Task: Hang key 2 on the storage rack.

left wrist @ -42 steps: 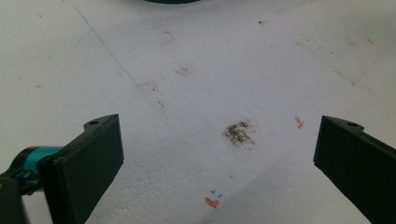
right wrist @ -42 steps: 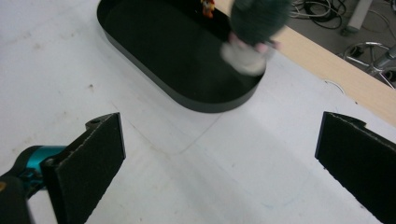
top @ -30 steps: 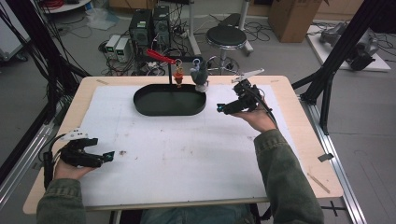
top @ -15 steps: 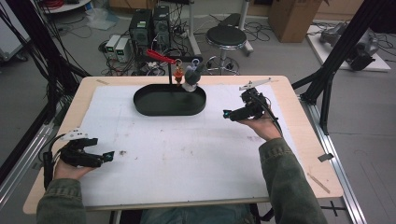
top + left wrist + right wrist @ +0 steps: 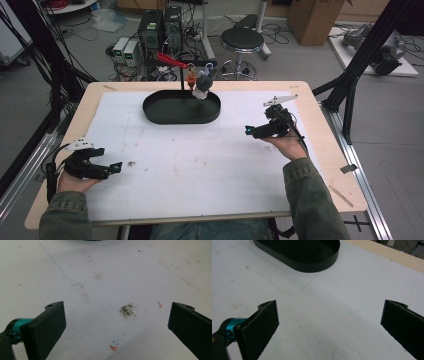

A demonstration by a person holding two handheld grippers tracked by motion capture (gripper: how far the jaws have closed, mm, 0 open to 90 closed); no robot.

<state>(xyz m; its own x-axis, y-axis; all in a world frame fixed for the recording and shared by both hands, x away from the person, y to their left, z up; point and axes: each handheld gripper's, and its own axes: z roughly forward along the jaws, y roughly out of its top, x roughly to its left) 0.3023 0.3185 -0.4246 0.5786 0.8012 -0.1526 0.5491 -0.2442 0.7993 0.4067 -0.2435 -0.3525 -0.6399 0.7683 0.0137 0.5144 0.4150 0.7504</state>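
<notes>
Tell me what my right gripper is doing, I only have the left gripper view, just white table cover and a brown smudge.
Observer: The right gripper is held over the right side of the white table cover, jaws wide apart with nothing between them.
Operator: What lies ahead of it?
Observer: A black oval tray sits at the far middle of the table.
Operator: Anything by the tray?
Observer: A small grey and white figure is at its far rim, beside a thin black stand; it is too small to identify.
</notes>
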